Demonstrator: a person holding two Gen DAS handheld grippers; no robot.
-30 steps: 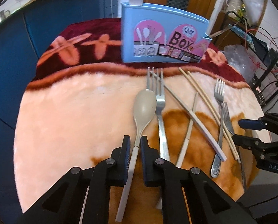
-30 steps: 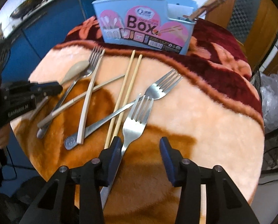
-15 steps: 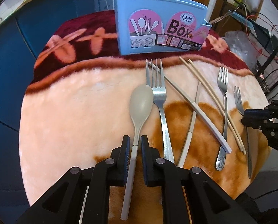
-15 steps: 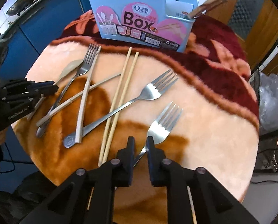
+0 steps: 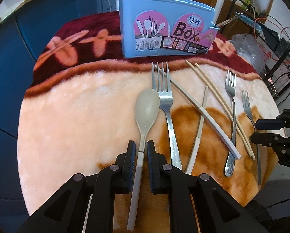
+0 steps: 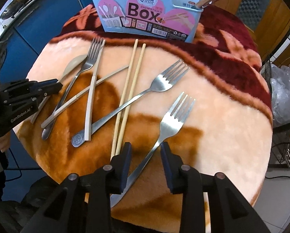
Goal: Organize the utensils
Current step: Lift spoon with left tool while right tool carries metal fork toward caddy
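I am closing my left gripper (image 5: 140, 148) on the thin handle of the pale spoon (image 5: 145, 109), jaws nearly together with the handle running straight between them, so that the bowl is pointing ahead toward the blue box (image 5: 165, 25) standing at the far edge of the table (image 5: 67, 116). My right gripper (image 6: 145, 151) is sitting wide apart, straddling the handle of the nearest fork (image 6: 173, 116) near the table's near edge without gripping it; the handle is lying closer to the left jaw. I judge both grips are being set low on the handles so each piece can drop upright into the box. Chopsticks (image 6: 129, 95) and other forks are lying crossed in the middle, touching one another.
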